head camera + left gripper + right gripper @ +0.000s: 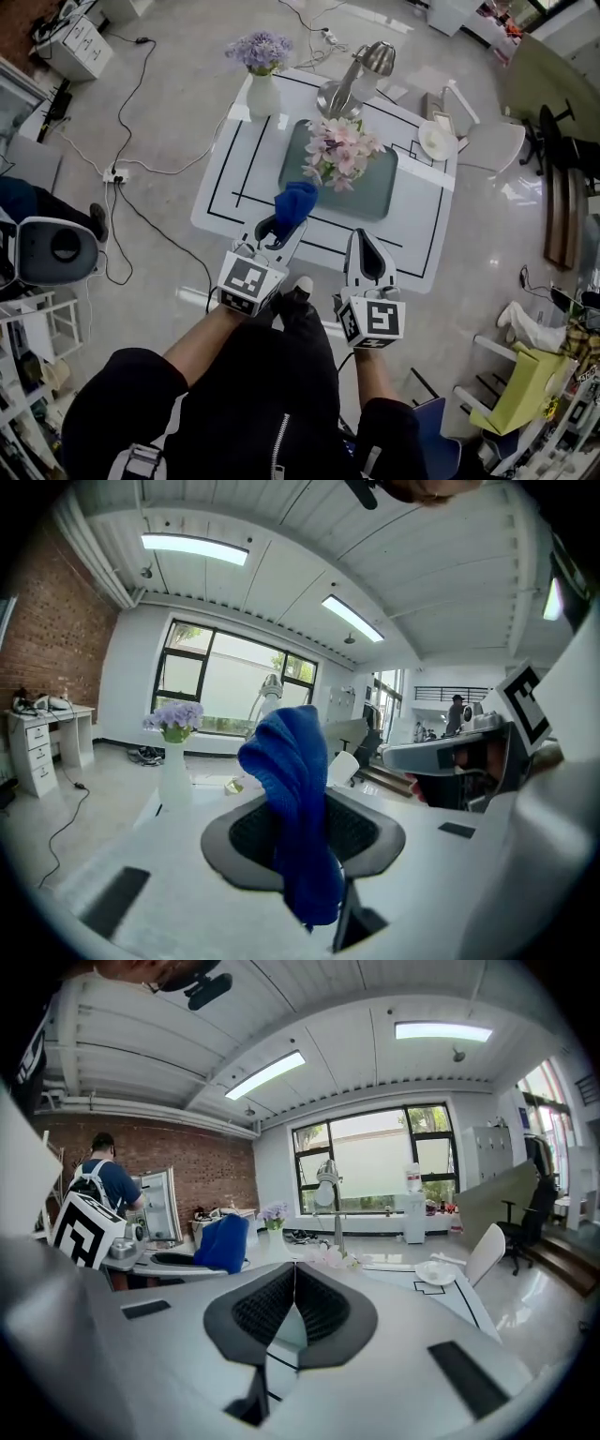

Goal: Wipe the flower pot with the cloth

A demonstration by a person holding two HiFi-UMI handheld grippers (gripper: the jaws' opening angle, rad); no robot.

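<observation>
A person in black sleeves holds two grippers over the near edge of a white desk [412, 220] marked with black lines. The left gripper [273, 234] is left of the edge's middle, its fingers [248, 832] clenched on a blue cloth [293, 206]. The left gripper view shows the cloth [291, 789] pinched low between the pads, its bunched upper part rising above them. Just to the right, the right gripper [365, 240] points the same way, toward the far edge. Its fingers [323, 1312] are pressed together tip to tip with nothing between them, as the right gripper view makes plain. The two grippers are side by side but apart. Beyond the cloth, a grey-green mat [375, 192] covers the middle of the desk and carries the flower pot's pink flowers [337, 150]. Seen from above, the blooms spread over the pot and hide it. The right gripper view shows only the pale blooms [333, 1258], past the closed fingers. The cloth hangs in the air short of the flowers, not touching them. At the far left corner of the desk stands a white vase [263, 94] of purple flowers, upright. A silver desk lamp [349, 89] stands at the far edge just behind the mat, its shade tilted over. A white plate [436, 139] lies near the far right corner. Off the desk, cables trail across the pale floor [169, 112] on the left side. In the right gripper view another person [105, 1185] with a backpack stands in the background by the brick wall [202, 1180].
</observation>
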